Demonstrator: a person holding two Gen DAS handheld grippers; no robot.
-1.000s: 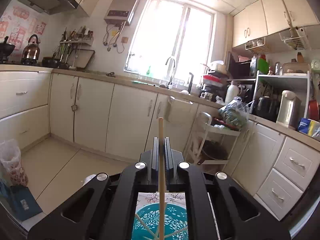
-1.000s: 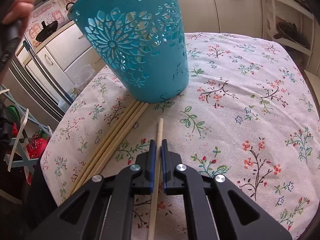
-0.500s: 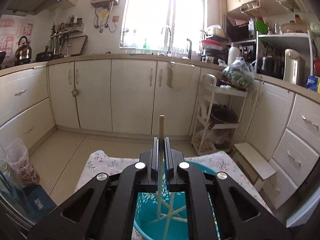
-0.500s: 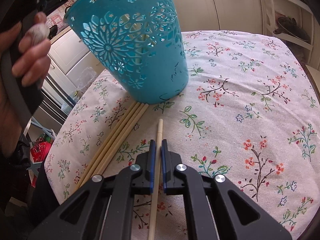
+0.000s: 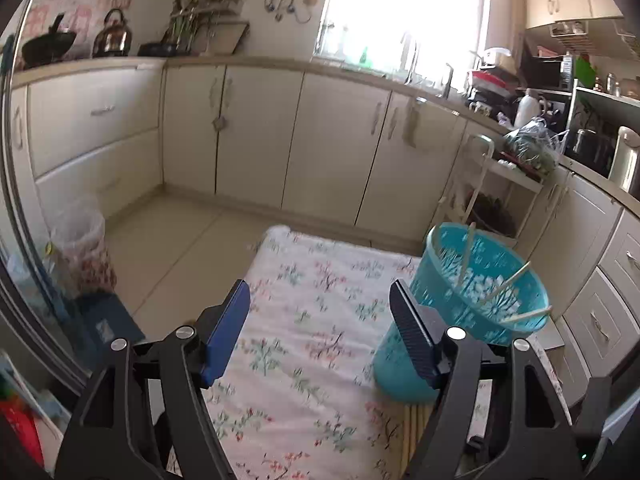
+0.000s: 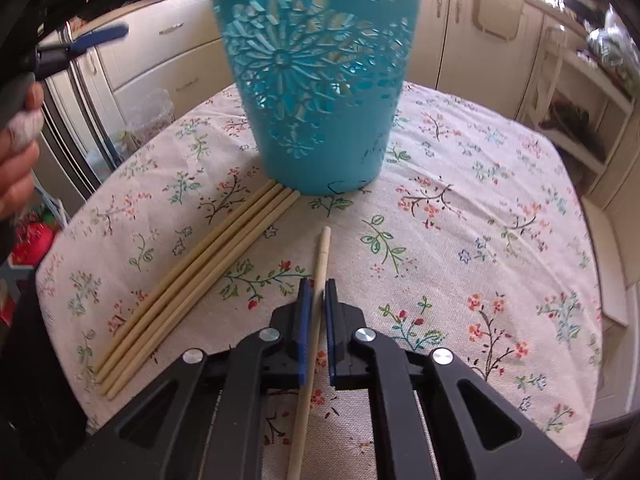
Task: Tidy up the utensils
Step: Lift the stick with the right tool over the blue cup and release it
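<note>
A teal cut-out basket (image 5: 480, 300) stands on the floral tablecloth (image 5: 304, 360) with several wooden chopsticks (image 5: 466, 256) leaning inside it. My left gripper (image 5: 318, 292) hangs over the cloth to the left of the basket; its jaws are opening and nothing is between them. In the right wrist view the basket (image 6: 316, 80) stands just ahead. My right gripper (image 6: 316, 284) is shut on a single chopstick (image 6: 323, 248) that points at the basket's foot. Several more chopsticks (image 6: 192, 284) lie side by side on the cloth to its left.
A person's hand (image 6: 16, 160) holds the left gripper at the far left of the right wrist view. On the floor beyond the table are a bag-lined bin (image 5: 80, 248) and a white rack (image 5: 492, 184). Cream cabinets line the walls.
My left gripper let its chopstick go into the basket, opened wide, and sank down and to the left of the basket. My right gripper keeps hold of its chopstick and has shifted slightly.
</note>
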